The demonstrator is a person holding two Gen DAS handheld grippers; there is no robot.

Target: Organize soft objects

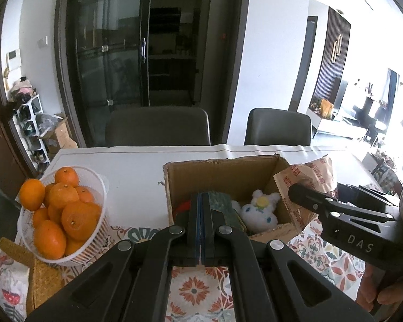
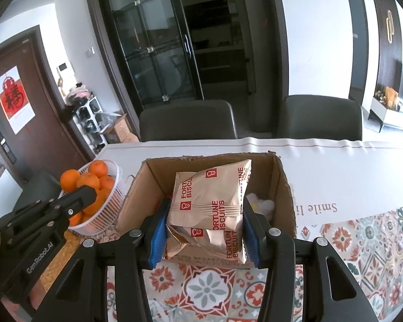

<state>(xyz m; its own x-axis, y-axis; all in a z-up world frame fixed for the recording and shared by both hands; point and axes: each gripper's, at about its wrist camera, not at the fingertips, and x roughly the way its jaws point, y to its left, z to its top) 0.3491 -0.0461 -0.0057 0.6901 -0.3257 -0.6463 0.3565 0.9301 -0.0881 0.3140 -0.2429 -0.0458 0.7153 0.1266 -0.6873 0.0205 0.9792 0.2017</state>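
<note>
An open cardboard box (image 1: 217,173) (image 2: 137,187) stands on the table. Inside lie a white plush toy (image 1: 259,210) (image 2: 260,204), a green patterned soft item (image 1: 223,204) and something red, mostly hidden. My right gripper (image 2: 205,224) is shut on a gold Fortune Biscuits packet (image 2: 209,209) and holds it over the box's near edge; the packet shows in the left wrist view (image 1: 309,177) at the box's right side. My left gripper (image 1: 201,214) is shut and empty, just in front of the box.
A white basket of oranges (image 1: 64,214) (image 2: 94,187) stands left of the box. A woven mat (image 1: 40,273) and a printed pouch (image 1: 5,281) lie at the near left. A patterned cloth (image 2: 362,241) covers the near table. Two dark chairs (image 1: 158,126) stand behind.
</note>
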